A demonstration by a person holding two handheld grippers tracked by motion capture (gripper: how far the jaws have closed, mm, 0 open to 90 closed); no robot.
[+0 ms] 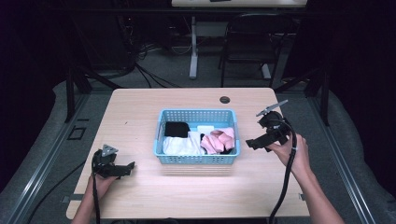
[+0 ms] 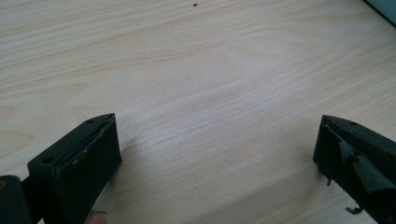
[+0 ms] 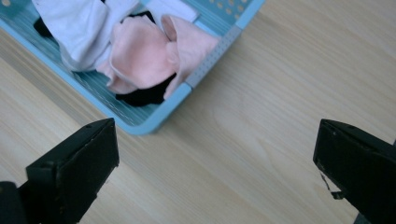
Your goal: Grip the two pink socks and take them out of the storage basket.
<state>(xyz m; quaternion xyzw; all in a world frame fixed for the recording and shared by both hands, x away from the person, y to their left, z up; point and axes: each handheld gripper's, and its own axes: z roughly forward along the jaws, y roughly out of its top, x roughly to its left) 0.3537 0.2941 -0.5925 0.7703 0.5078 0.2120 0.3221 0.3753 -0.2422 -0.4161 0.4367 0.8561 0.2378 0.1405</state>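
Left hand (image 1: 100,182) comes in from bottom-left, forearm low, gripping the left gripper (image 1: 126,169) near the table surface; jaws point right, spread wide apart, nothing between them, grey three-cornered plate on top. Right hand (image 1: 294,151) enters from bottom-right, forearm angled up and inward, wrist raised, holding the right gripper (image 1: 252,143) higher; jaws point left, also spread wide and empty, grey plate tilted up behind. Cables trail back along both forearms.
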